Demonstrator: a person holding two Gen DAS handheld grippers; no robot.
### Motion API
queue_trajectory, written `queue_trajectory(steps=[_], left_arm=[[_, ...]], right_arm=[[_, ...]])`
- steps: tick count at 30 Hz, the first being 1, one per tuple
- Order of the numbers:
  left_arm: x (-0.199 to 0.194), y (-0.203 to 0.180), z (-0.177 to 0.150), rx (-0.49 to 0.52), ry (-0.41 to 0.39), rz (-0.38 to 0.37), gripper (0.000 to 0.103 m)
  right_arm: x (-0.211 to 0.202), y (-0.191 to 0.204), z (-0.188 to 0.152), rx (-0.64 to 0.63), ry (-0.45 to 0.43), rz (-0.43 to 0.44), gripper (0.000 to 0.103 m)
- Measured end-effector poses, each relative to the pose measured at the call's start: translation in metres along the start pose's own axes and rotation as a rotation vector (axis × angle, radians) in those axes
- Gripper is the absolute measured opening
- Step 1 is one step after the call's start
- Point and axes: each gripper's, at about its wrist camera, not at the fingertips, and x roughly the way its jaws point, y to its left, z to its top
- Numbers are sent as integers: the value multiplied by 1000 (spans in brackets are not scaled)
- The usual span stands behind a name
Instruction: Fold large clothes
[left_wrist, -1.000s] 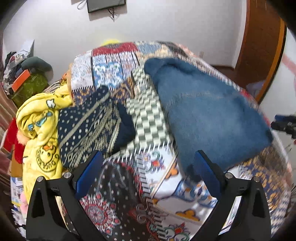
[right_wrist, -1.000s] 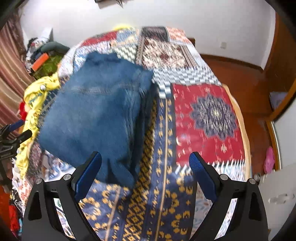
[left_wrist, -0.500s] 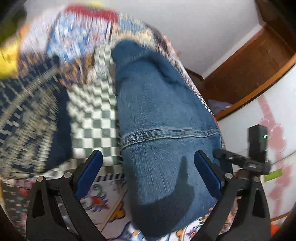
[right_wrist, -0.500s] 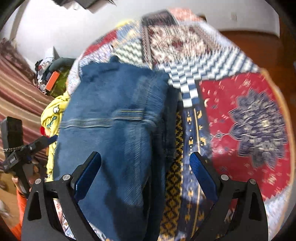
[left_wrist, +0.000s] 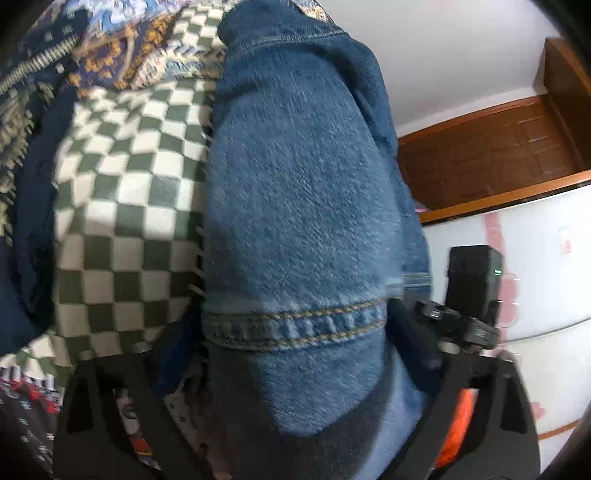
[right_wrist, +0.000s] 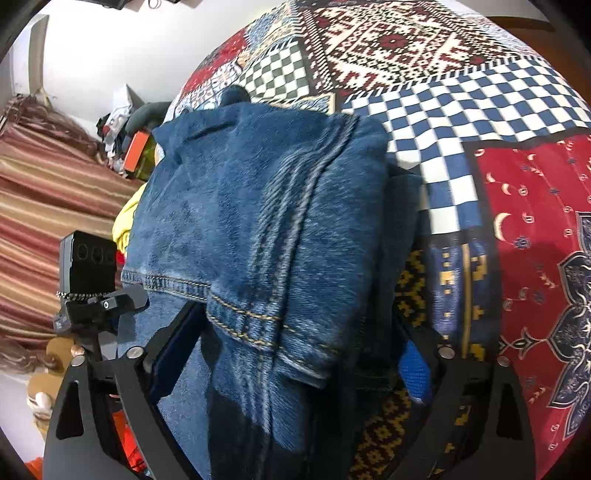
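The folded jeans (right_wrist: 258, 221) lie on the patchwork bedspread (right_wrist: 517, 110), filling the centre of both wrist views. In the left view the jeans (left_wrist: 295, 203) show a stitched hem band running across, just ahead of the fingers. In the right view a double-stitched seam runs lengthwise down the fold, and a hem corner overhangs the lower layer.

The left gripper (left_wrist: 291, 369) has its jaws spread wide, one finger on each side of the near end of the jeans; the denim sits between them. Whether the pads touch the cloth cannot be told. The right gripper (right_wrist: 291, 354) is likewise spread apart, straddling the near end of the jeans, with its blue pad (right_wrist: 415, 373) just beside the right edge of the denim.

Each gripper appears in the other's view: the right gripper (left_wrist: 469, 306) at the jeans' right edge, the left gripper (right_wrist: 96, 295) at their left edge.

Open bedspread lies right of the jeans in the right view: blue check, red and yellow-on-navy panels. A green check panel (left_wrist: 122, 184) lies left of the jeans in the left view. A yellow garment (right_wrist: 127, 218) and a striped curtain (right_wrist: 44, 192) lie beyond the left edge. A wooden door (left_wrist: 498, 155) stands beyond the bed.

No legible writing or labels are visible.
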Motion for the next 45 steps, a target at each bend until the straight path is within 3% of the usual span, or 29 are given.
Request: queue_trajectory(steps=[3, 5, 8, 11, 15, 25, 30, 34, 39, 43, 45], left_arm=[[-2, -1, -3, -8, -8, 5, 74], [-8, -10, -8, 7, -17, 5, 62], [-20, -24, -16, 36, -27, 24, 56], [-44, -46, -27, 99, -77, 48, 53], [-89, -66, -35, 172, -153, 63, 53], [-253, -69, -27, 261, -395, 86, 53], [-297, -34, -6, 234, -456, 110, 53], [-300, 16, 12, 153, -462, 141, 53], [-266, 110, 44, -16, -385, 156, 53], [-219, 186, 55, -155, -286, 205, 54], [-210, 204, 50, -167, -305, 209, 60]], right_arm=[[-1, 4, -1, 22, 5, 11, 72], [-7, 11, -1, 28, -6, 1, 50], [-15, 23, 0, 31, -19, -42, 35], [-20, 47, -1, -11, -22, -78, 28], [-31, 93, 0, -79, -52, -90, 27], [-39, 223, 28, -259, -193, 3, 27], [-2, 270, 49, -323, -207, 25, 27], [49, 280, 67, -329, -181, 5, 27], [135, 268, 88, -292, -83, -81, 27], [201, 228, 94, -211, 27, -120, 27], [221, 213, 91, -211, 34, -144, 28]])
